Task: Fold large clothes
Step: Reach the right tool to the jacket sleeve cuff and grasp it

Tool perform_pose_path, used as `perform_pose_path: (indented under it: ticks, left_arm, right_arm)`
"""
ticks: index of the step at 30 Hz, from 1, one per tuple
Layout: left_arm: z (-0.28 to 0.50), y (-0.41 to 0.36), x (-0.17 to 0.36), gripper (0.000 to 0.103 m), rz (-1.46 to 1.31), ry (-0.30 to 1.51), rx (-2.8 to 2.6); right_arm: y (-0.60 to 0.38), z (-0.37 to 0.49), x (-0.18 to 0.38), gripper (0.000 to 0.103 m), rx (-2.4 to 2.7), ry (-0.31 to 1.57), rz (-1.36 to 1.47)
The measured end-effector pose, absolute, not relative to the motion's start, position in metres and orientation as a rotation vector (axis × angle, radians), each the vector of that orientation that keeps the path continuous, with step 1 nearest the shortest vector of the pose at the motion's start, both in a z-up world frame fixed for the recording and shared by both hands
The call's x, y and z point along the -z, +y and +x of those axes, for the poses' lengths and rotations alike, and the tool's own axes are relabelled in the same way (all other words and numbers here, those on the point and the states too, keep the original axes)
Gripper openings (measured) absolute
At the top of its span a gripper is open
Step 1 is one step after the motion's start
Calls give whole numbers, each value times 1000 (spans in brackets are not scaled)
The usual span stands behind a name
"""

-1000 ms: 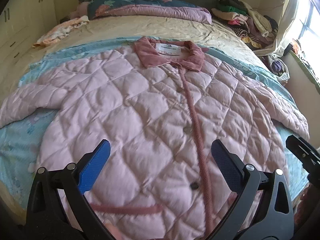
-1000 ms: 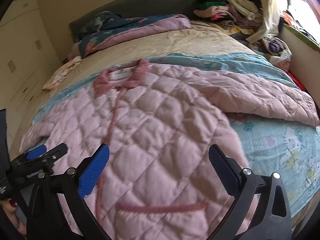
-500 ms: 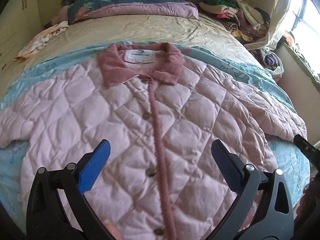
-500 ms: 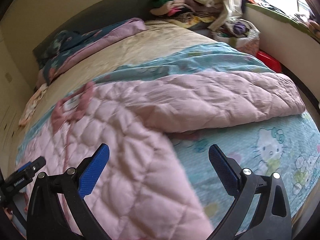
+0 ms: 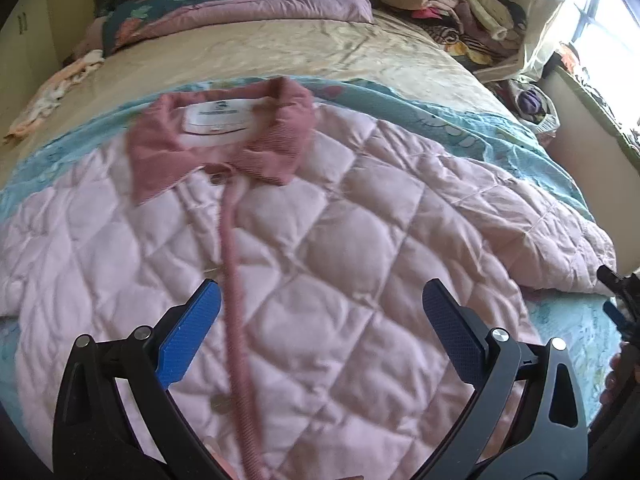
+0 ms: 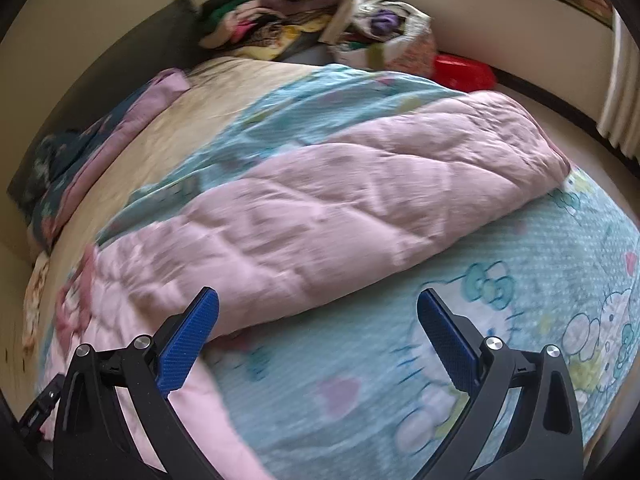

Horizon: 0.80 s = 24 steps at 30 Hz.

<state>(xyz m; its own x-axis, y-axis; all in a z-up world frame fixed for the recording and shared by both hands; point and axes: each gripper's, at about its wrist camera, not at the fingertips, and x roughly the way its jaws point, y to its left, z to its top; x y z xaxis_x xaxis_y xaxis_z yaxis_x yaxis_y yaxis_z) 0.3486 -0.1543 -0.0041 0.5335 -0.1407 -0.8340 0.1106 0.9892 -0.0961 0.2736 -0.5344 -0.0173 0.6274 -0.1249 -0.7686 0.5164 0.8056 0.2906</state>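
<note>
A pale pink quilted jacket (image 5: 320, 248) lies spread face up on the bed, its darker pink collar (image 5: 224, 136) towards the headboard and a button placket running down the front. My left gripper (image 5: 318, 312) hovers open over the chest, holding nothing. In the right wrist view the jacket's right sleeve (image 6: 360, 196) stretches out over the turquoise cartoon sheet (image 6: 500, 320). My right gripper (image 6: 318, 316) is open above the sheet just below that sleeve, its left finger beside the sleeve's lower edge. The right gripper's tip (image 5: 618, 292) shows at the left view's right edge.
A folded purple and dark floral quilt (image 5: 224, 8) lies at the headboard. A heap of clothes (image 5: 460, 12) sits at the far right corner, with bags (image 6: 384, 36) and a red basin (image 6: 464, 72) on the floor. Small garments (image 5: 56, 88) lie far left. A window is on the right.
My left gripper has moved forward up the jacket towards the collar. My right gripper has swung right, off the jacket body, to the sleeve and the sheet beside it. Both stay open.
</note>
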Motion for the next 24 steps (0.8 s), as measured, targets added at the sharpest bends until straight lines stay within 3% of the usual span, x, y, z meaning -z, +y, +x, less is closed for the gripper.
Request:
perform_pose_path:
  ticks: [21, 24]
  left_arm:
    - [395, -203, 17, 95, 0, 1011, 154]
    - [399, -204, 17, 95, 0, 1007, 145]
  right_arm:
    - [-671, 283, 66, 97, 625, 772, 746]
    - [-689, 285, 70, 92, 630, 738, 810]
